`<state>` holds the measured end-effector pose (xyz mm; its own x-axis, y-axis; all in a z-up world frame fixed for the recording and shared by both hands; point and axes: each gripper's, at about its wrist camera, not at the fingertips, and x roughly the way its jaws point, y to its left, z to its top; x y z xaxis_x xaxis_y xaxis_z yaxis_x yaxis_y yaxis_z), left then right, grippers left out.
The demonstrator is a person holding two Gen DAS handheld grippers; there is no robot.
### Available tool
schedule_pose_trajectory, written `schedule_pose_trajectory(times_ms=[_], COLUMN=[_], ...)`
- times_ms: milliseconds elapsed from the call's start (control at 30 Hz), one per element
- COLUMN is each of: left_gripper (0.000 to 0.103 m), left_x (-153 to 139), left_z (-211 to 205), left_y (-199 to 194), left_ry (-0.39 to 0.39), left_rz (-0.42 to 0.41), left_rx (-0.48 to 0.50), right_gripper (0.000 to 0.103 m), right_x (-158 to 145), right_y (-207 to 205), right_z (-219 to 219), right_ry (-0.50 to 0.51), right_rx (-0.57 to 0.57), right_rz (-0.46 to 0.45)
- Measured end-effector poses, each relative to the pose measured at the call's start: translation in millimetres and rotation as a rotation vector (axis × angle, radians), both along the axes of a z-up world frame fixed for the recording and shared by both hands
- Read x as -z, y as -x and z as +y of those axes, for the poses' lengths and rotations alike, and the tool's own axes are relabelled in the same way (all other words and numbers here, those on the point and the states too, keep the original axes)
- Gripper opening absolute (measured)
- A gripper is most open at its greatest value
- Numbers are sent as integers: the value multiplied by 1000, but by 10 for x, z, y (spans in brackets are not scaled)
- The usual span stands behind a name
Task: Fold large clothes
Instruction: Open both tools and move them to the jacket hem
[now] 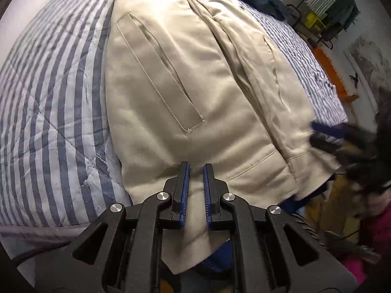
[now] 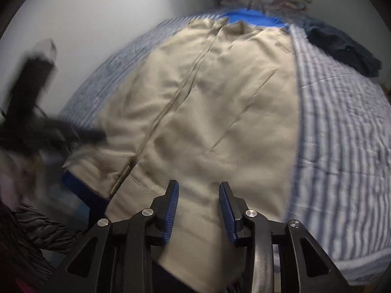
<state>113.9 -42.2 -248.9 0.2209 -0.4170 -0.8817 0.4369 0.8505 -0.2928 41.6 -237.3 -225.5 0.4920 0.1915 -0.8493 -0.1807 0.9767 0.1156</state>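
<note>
Jacket lay flat on the bed, beige side up, blue lining peeking at the top of frame and at the lower hem. It filled the centre of both views, pocket welt left of centre in the left wrist view, front seam running from top centre down toward the lower left in the right wrist view.

Left gripper sat at the bottom centre, jaws nearly closed and pinching a tongue of beige hem fabric that ran down between them. Right gripper was at the bottom centre of its own view, jaws partly open over the hem, cloth lying under them, pads not pressing on it as far as could be told. That view was blurred. Right gripper also showed as a dark smear at the right edge of the left wrist view.

Judged step: taking the lower hem at two points for the first fold.

To do it well: right jaws should close on the hem with both beige and blue layers caught, roughly level with the left grip. Lift both corners together, keep the hem taut between them, carry it toward the collar at the top of frame. Uneven height would likely skew the fold. Dark garment at upper right should stay clear of the fold.
</note>
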Motion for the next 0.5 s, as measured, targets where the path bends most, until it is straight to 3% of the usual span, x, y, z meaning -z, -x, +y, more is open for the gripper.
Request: schedule_pose_trajectory(times_ms=[67,133,200,233,267,400,500], left_gripper=[9,10,26,47,57,57,57], left_x=[-64,-154,-224,-251,-261,-147,-95], left_z=[-14,116,271,348,430,590,614], left_y=[-2,-9,-10,-7,-2,8,-5], left_ry=[-23,26,68,87,124,210,213], left_rz=[-1,30,64,82,96,207,228], left_rx=[40,-4,-59,-91,-122,-178,-197], right_gripper=[55,60,62,64,66,67,67], right_x=[-96,-207,-263,-283,-293,-214,-69], right_y=[116,226,225,216,211,183,208], right_z=[-105,-315,-520,-604,-697,-932,-1006], right_ry=[-21,-63,-95,-111,-131,-262,-333], right_rx=[35,80,110,120,127,129,143], right_rz=[-55,-97,-69,-50,-33,49,87])
